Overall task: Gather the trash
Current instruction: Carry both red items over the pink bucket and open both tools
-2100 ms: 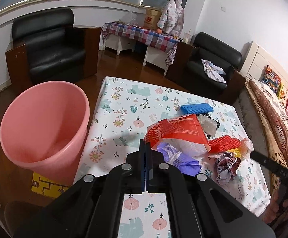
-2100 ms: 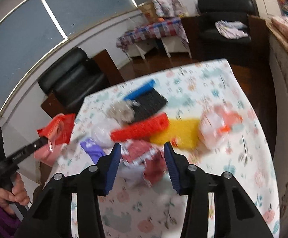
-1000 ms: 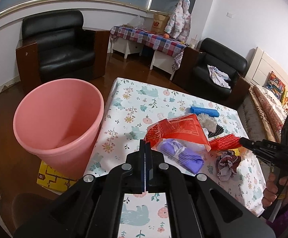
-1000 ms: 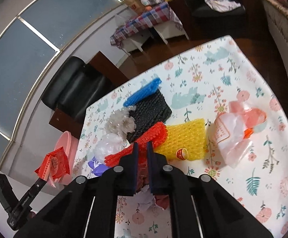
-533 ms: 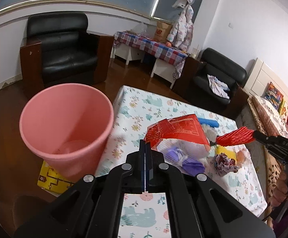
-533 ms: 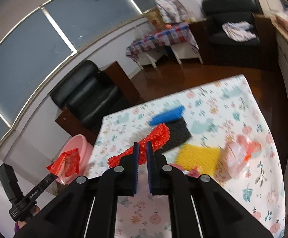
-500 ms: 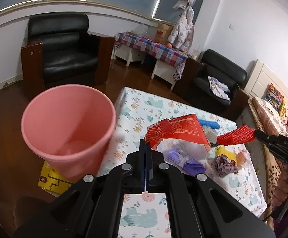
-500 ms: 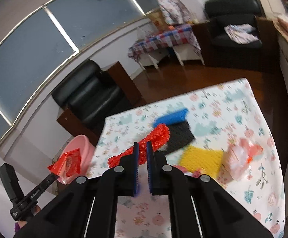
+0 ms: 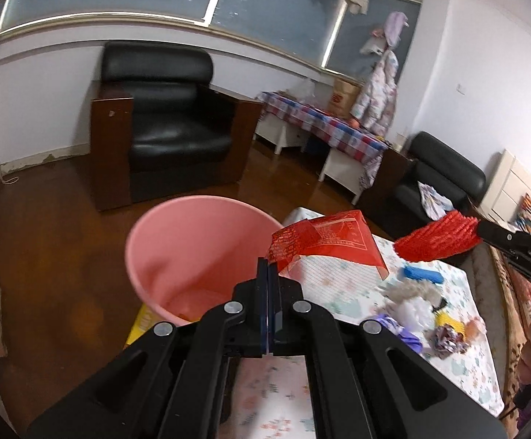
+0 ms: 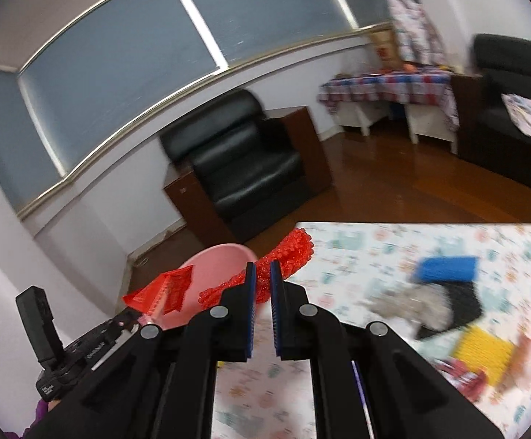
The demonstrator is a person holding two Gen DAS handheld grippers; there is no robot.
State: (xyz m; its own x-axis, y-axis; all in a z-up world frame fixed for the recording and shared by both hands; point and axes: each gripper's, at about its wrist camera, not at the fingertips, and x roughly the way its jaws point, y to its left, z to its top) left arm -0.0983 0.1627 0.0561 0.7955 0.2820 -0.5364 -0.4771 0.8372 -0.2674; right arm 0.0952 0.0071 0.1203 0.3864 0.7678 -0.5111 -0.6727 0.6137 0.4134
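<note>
My left gripper [image 9: 267, 270] is shut on a red and clear plastic bag [image 9: 329, 243], which hangs over the right rim of the pink bin [image 9: 177, 252]. The same bag [image 10: 163, 291] shows in the right wrist view at the left gripper's tip, in front of the pink bin [image 10: 214, 274]. My right gripper [image 10: 260, 274] is shut on a red foam net sleeve [image 10: 287, 250], held in the air above the table's near-left corner. That red sleeve [image 9: 437, 239] also sticks out from the right in the left wrist view.
The floral-cloth table [image 9: 459, 347] carries a blue foam net [image 9: 422, 274], white crumpled plastic [image 9: 411, 309], a purple bag [image 9: 393, 325], a yellow net [image 10: 485, 351] and a black net [image 10: 463, 303]. A black armchair [image 9: 166, 128] stands behind the bin. A yellow box [image 9: 137, 323] lies by the bin's foot.
Both grippers have swung left toward the pink bin. The right one closed on the red net sleeve and lifted it off the table. The red bag now hangs at the bin's rim.
</note>
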